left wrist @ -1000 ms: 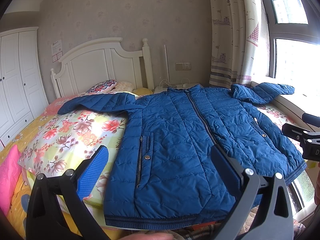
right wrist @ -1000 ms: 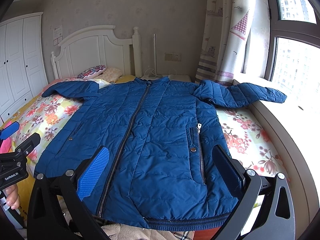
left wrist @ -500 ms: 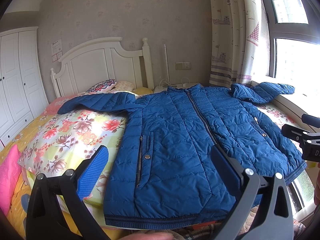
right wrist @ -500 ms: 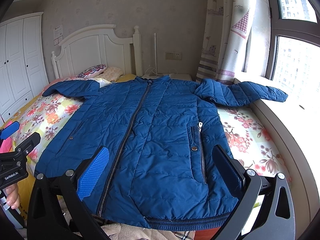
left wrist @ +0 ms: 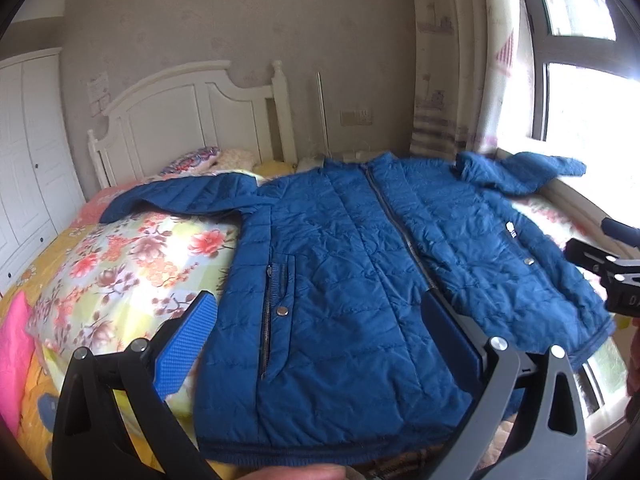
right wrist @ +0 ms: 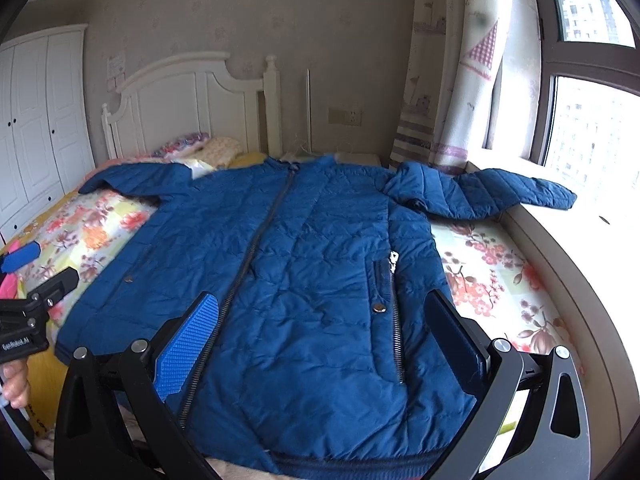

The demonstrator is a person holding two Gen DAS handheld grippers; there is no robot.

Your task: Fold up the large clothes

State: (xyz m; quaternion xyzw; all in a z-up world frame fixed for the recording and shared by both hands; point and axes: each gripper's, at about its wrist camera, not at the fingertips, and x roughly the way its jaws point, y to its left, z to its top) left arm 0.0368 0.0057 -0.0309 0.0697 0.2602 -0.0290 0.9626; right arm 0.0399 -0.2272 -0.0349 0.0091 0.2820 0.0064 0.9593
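Note:
A large blue quilted jacket (left wrist: 352, 280) lies flat, front up and zipped, across the bed, both sleeves spread out; it also shows in the right wrist view (right wrist: 304, 264). Its right sleeve (right wrist: 500, 196) reaches onto the window sill. My left gripper (left wrist: 320, 320) is open and empty, above the hem's left part. My right gripper (right wrist: 320, 320) is open and empty, above the hem's right part. Each gripper shows at the edge of the other's view.
The bed has a floral quilt (left wrist: 132, 264) and pillows by the white headboard (left wrist: 192, 120). A white wardrobe (right wrist: 36, 120) stands at left. A curtain (right wrist: 452, 80) and window sill (right wrist: 580, 240) line the right side. A pink cushion (left wrist: 16, 344) lies at near left.
Both grippers have shifted slightly to the left and forward over the jacket's hem. The jacket has not moved.

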